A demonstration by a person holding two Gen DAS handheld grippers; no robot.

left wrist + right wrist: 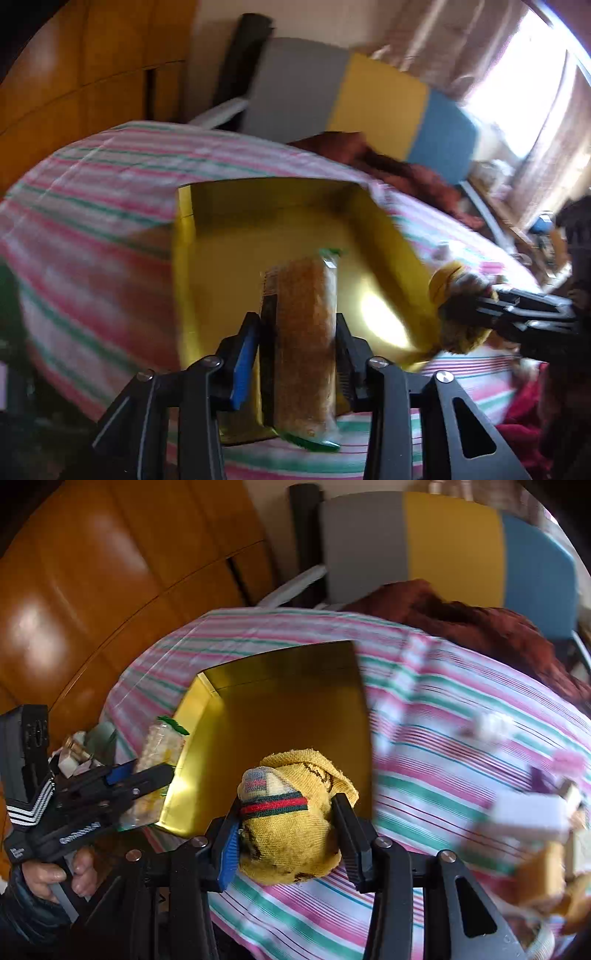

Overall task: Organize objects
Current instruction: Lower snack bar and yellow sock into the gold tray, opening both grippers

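left gripper [298, 350] pinches snack packet [301, 332] | right gripper [288, 836] clamps yellow sock [295, 830] | both at gold box [280, 716] on striped cloth [461, 716]

One yellow box [207, 258], open, on striped cloth [92, 221]. One snack packet [306, 321], orange-brown contents, green ends. One yellow sock bundle [291, 823] with red-green band. Two grippers: left gripper [299, 354], right gripper [288, 843]. One dark red cloth [461, 620] behind. One grey-yellow-blue panel [443, 542]. Several small items at right edge, blurred, uncountable.
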